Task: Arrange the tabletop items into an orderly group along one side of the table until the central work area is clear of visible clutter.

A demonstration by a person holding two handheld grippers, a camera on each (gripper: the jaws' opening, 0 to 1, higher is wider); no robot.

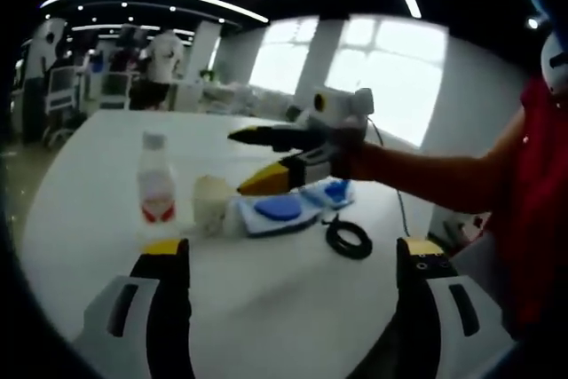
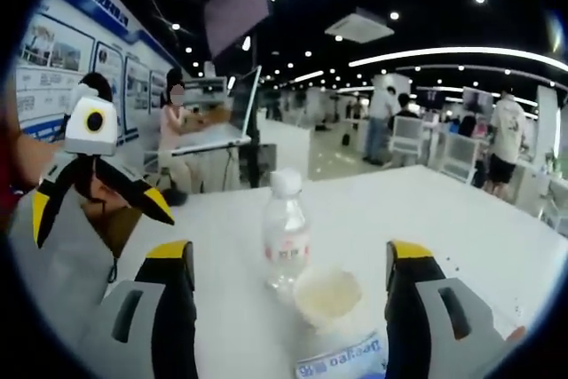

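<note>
Left gripper view: bottle (image 1: 156, 185), cup (image 1: 212, 202), black ring (image 1: 348, 239) on white table (image 1: 293, 299).

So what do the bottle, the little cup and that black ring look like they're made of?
The bottle looks like clear glossy plastic: the table shows through it, and it has a white cap and a printed label. The cup seems thin translucent plastic, milky and matte. The black ring looks like rubber or cord, dull; too blurred to tell.

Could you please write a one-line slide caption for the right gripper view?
Open right gripper frames a clear plastic bottle and small cream cup on the white table.
</note>
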